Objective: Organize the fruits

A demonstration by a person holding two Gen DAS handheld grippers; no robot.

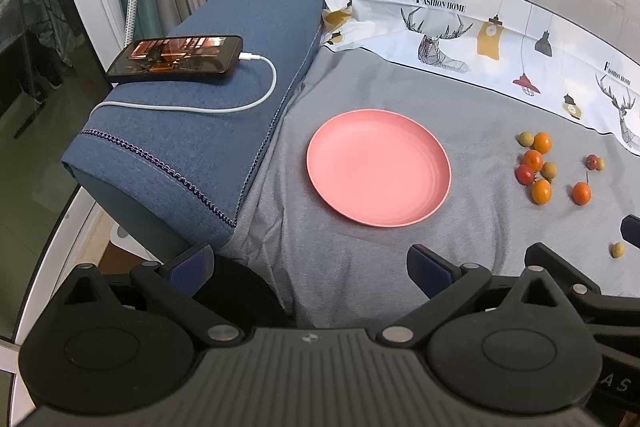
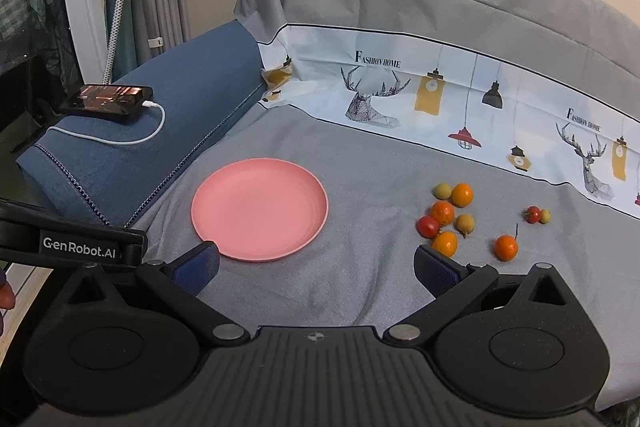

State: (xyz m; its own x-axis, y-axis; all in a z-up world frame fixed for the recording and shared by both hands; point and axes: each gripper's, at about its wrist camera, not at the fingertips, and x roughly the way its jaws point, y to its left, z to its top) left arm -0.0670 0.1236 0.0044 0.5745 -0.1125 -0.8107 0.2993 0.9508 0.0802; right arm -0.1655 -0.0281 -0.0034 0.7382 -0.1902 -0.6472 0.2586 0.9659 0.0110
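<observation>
Nearest, the left gripper [image 1: 310,263] and right gripper [image 2: 316,265] hover over bare grey cloth [image 2: 360,291], jaws spread wide, holding and touching nothing. The empty pink plate [image 2: 260,209] lies at 11 o'clock from the right gripper, the scattered fruits [image 2: 452,217] at 1 o'clock, well apart from it. Beyond, a blue armrest [image 2: 180,131] bounds the left edge and a printed sheet [image 2: 460,95] the far edge.

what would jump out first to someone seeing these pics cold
The empty pink plate stands out at the middle of the grey cloth. To its right lies a loose scatter of small fruits, orange, red and yellowish, none on the plate. On the blue armrest at left, a lit phone lies plugged into a white cable.
</observation>
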